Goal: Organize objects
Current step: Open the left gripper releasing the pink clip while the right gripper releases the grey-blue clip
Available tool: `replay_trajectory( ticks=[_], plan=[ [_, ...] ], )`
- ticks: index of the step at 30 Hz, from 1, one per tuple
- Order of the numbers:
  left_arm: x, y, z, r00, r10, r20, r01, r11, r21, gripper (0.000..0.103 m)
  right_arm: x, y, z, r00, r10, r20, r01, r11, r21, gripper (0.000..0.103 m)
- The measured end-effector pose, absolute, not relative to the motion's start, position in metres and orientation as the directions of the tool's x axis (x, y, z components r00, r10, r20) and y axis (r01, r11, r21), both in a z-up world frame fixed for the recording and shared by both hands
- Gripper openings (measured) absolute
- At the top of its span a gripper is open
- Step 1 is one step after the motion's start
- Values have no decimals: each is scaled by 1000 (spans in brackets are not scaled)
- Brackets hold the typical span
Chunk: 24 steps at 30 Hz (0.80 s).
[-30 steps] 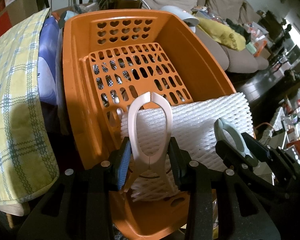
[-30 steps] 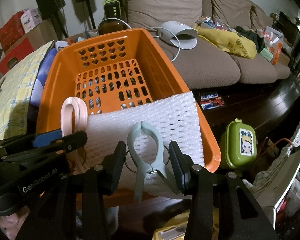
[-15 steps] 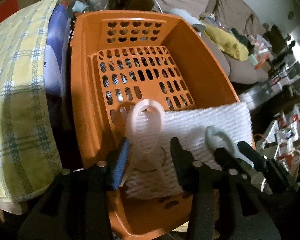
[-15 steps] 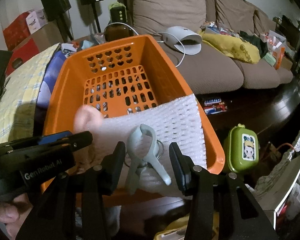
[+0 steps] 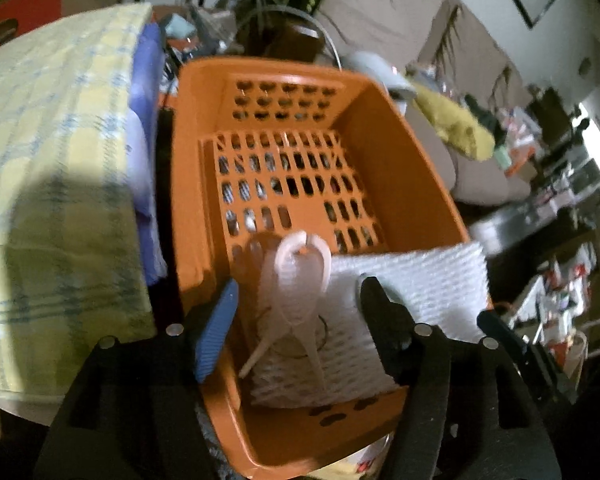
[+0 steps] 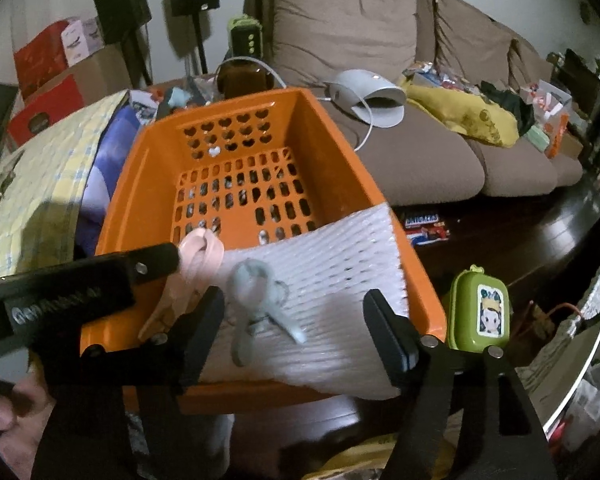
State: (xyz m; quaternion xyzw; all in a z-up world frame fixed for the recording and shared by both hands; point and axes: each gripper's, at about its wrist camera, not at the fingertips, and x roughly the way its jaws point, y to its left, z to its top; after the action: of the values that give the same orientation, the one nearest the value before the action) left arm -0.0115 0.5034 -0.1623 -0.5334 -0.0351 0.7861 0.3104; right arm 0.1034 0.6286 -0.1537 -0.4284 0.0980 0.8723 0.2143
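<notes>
An orange basket holds a white foam sheet that hangs over its near rim. A pink clip sits on the sheet's left edge, in the gap of my left gripper. That gripper's jaws are opening and its pads are clear of the clip. A grey-green clip, blurred, lies on the sheet inside my right gripper, whose jaws are also opening and do not touch it. In the right wrist view the left gripper shows at the left, held by a hand.
A yellow checked cloth over a blue cushion lies left of the basket. A brown sofa with a white device and yellow cloth runs behind. A green case stands right of the basket.
Both grippers widened and let go of their clips. The foam sheet with the clips dropped lower into the basket. The left gripper drew back and rolled a little.
</notes>
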Motion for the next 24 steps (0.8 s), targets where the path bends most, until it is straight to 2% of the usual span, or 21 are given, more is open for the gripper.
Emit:
replay_trajectory(
  ticks=[9, 16, 19, 22, 24],
  plan=[
    [-11, 497, -145, -336, 546, -768, -446, -810, -381, 64, 111, 637, -146, -557, 313, -769, -493, -870, 2, 76],
    [-3, 494, -134, -412, 521, -747, -470, -824, -316, 64, 114, 640, -143, -566, 314, -762, -501, -865, 15, 76],
    [-1, 483, -124, -463, 519, -719, -460, -834, -306, 64, 114, 641, -143, -582, 273, -766, -493, -868, 65, 76],
    [3, 460, -100, -543, 533, -649, -439, -839, -321, 64, 113, 638, -142, -583, 262, -769, -493, -866, 79, 76],
    [7, 452, -80, -591, 512, -623, -460, -849, -261, 64, 115, 637, -139, -589, 265, -763, -494, -866, 81, 76]
  ],
)
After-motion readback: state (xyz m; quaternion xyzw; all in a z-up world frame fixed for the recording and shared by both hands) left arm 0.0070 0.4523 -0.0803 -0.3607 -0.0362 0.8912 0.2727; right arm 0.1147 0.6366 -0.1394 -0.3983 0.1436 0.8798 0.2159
